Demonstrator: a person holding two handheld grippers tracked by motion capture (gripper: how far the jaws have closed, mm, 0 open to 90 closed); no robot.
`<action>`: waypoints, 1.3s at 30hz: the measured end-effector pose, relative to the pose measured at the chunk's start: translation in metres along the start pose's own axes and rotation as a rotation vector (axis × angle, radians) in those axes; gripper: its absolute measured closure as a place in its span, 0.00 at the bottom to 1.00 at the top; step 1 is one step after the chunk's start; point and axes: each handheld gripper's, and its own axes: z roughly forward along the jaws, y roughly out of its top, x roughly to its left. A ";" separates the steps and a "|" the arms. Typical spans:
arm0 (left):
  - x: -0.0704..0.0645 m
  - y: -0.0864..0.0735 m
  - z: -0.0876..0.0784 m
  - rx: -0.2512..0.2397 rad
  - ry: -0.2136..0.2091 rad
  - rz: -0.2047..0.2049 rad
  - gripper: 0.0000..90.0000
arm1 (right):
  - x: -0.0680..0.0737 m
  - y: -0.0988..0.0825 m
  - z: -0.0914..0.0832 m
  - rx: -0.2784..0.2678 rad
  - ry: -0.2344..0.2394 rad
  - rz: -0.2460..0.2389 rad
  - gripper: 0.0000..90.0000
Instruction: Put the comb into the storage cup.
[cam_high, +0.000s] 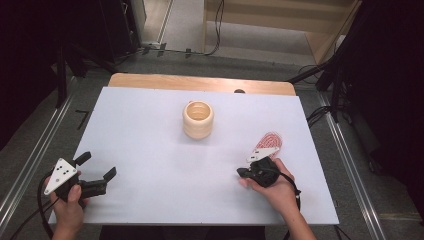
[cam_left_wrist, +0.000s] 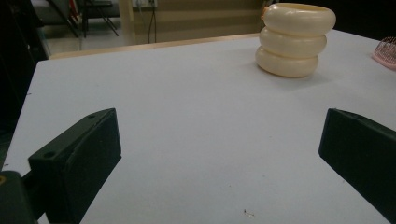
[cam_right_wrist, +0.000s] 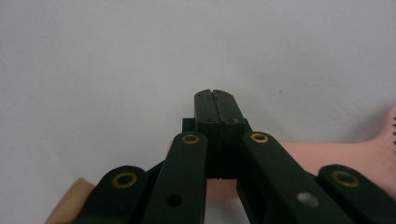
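**A:** High view first: where is the right gripper (cam_high: 241, 173)?

**B:** At the right side of the white table (cam_high: 150, 150), held in the person's right hand (cam_high: 272, 187). Its jaws point toward the table's middle. Its grey plate lies over the near end of the pink brush (cam_high: 270, 140).

**A:** Is the claw open?

**B:** No. In the right gripper view the right gripper (cam_right_wrist: 215, 95) has its two black jaws pressed flat together, with a thin seam between them. Nothing sits between the pads.

**A:** So it doesn't have the brush?

**B:** The pink brush (cam_right_wrist: 317, 151) runs crosswise under the claw's linkage, behind the closed tips, with its handle on the table. Its toothed head starts at the picture's right edge. I cannot tell whether the claw touches the handle.

**A:** And the left gripper (cam_high: 97, 166)?

**B:** It is at the table's near left corner, in the left hand (cam_high: 70, 200). In the left gripper view the left gripper (cam_left_wrist: 219, 130) has its jaws spread wide with bare table between them, so it holds nothing.

**A:** Anything else on the table?

**B:** A cream ringed cup (cam_high: 198, 120) stands upright near the middle, toward the far side, well apart from both grippers. The left gripper view shows the cream ringed cup (cam_left_wrist: 294, 39) ahead of the jaws as three stacked rounded bands. The edge of the pink brush (cam_left_wrist: 386, 51) is off to its right.
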 end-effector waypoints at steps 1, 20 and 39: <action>0.000 0.000 0.000 0.000 0.000 0.000 0.00 | 0.001 -0.001 -0.001 0.004 0.000 0.006 0.98; 0.000 0.000 0.000 0.000 0.003 0.001 0.00 | 0.004 -0.034 -0.012 0.053 0.025 -0.002 0.98; -0.002 0.000 0.001 -0.001 0.003 0.007 0.00 | -0.072 -0.020 -0.061 -0.160 -0.207 0.264 0.98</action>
